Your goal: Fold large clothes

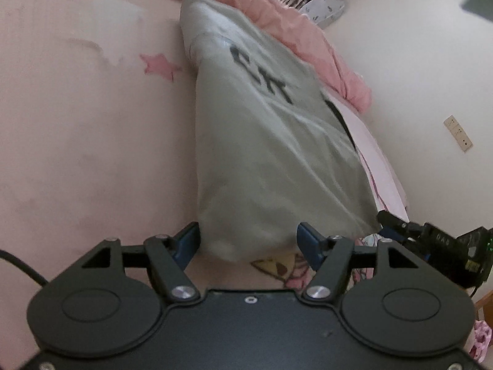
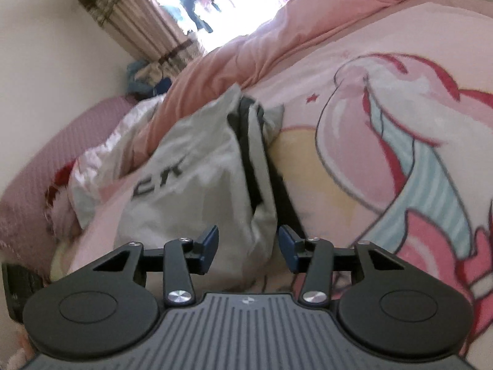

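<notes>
Two spread hand-held grippers, left (image 1: 248, 242), right (image 2: 248, 248), grey garment (image 1: 262, 129) between, curtained window (image 2: 197, 3) right view only

A bed (image 1: 77, 138) covered in a pale pink sheet bore everything in view, its fabric printed with a small pink star (image 1: 158, 65) on one side and, in the right wrist view, a large cartoon figure (image 2: 385, 141) in pink, cream and striped pale blue. A grey garment (image 1: 265, 141) with dark lettering lay folded lengthwise on the sheet, its near end toward the cameras and a dark lining showing along one edge. Beyond it a rumpled pink quilt (image 1: 308, 40) was bunched along the far side of the mattress, touching the garment's far end. A shiny white cloth (image 2: 101, 166) lay crumpled beside the garment, near a mauve headboard or cushion (image 2: 46, 160).
</notes>
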{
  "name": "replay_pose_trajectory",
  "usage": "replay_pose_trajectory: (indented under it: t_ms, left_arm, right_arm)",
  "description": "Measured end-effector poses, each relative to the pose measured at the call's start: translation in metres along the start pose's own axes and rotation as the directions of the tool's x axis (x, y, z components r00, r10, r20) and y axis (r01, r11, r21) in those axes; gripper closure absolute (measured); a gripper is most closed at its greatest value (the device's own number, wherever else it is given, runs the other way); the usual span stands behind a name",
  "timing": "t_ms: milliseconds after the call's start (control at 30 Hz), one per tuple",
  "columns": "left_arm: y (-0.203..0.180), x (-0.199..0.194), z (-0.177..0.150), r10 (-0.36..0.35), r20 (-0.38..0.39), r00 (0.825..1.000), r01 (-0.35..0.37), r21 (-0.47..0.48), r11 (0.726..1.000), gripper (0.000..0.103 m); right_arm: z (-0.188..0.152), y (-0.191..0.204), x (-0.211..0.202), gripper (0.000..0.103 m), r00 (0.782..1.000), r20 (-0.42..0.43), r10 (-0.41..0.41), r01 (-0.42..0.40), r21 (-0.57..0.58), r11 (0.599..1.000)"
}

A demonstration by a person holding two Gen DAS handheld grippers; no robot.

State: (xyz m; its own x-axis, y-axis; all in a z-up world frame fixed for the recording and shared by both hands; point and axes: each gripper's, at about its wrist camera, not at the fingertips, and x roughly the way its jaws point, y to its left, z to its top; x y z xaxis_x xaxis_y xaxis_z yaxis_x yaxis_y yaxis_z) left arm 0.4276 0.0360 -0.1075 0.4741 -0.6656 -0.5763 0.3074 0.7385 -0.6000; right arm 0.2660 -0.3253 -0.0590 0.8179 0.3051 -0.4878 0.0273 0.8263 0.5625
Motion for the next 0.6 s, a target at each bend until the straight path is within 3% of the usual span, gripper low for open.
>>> replay_pose_trajectory:
  t_ms: [33,100,133,167,200,300,400,467,600]
  left_arm:
    - [0.001,0.002,0.0,0.005,0.007,1.0,-0.005,-0.002,1.0,0.039]
    - [-0.003,-0.006,-0.008,0.036,0.029,0.999,-0.036,0.0,0.999,0.055]
    - [-0.005,-0.007,-0.007,0.06,0.029,0.998,-0.06,-0.001,0.998,0.06]
    - [-0.007,-0.011,-0.006,0.064,0.032,0.997,-0.064,-0.002,0.998,0.069]
    - [-0.009,-0.017,-0.006,0.054,0.044,0.998,-0.054,0.007,0.999,0.076]
    - [-0.018,-0.032,-0.004,0.012,0.08,0.997,-0.015,0.039,0.999,0.078]
    - [-0.013,-0.025,-0.013,0.021,0.048,0.999,-0.023,0.054,0.998,0.077]
    - [-0.005,-0.012,-0.021,0.065,0.014,0.998,-0.066,0.054,0.996,0.071]
    - [0.006,-0.018,-0.03,0.035,0.029,0.999,-0.036,0.052,0.998,0.062]
  right_arm:
    - [-0.002,0.0,0.002,0.057,1.0,0.003,-0.013,0.013,-0.008,1.0]
    - [-0.003,0.006,0.011,0.086,0.996,0.016,-0.083,0.084,-0.051,0.995]
    - [-0.003,0.008,0.011,0.096,0.995,0.019,-0.095,0.096,-0.06,0.994]
    - [-0.002,0.01,0.007,0.099,0.996,0.022,-0.081,0.082,-0.052,0.995]
    - [0.002,0.014,-0.001,0.099,0.997,0.041,-0.058,0.06,-0.048,0.997]
    - [0.007,0.017,-0.023,0.1,0.996,0.086,-0.022,0.023,-0.017,1.0]
    - [-0.003,0.007,-0.015,0.1,0.997,0.052,-0.052,0.053,-0.024,0.998]
    - [-0.013,-0.005,0.001,0.099,0.997,0.009,-0.08,0.08,-0.014,0.997]
    - [-0.023,-0.015,0.008,0.099,0.998,0.028,-0.059,0.059,-0.021,0.998]
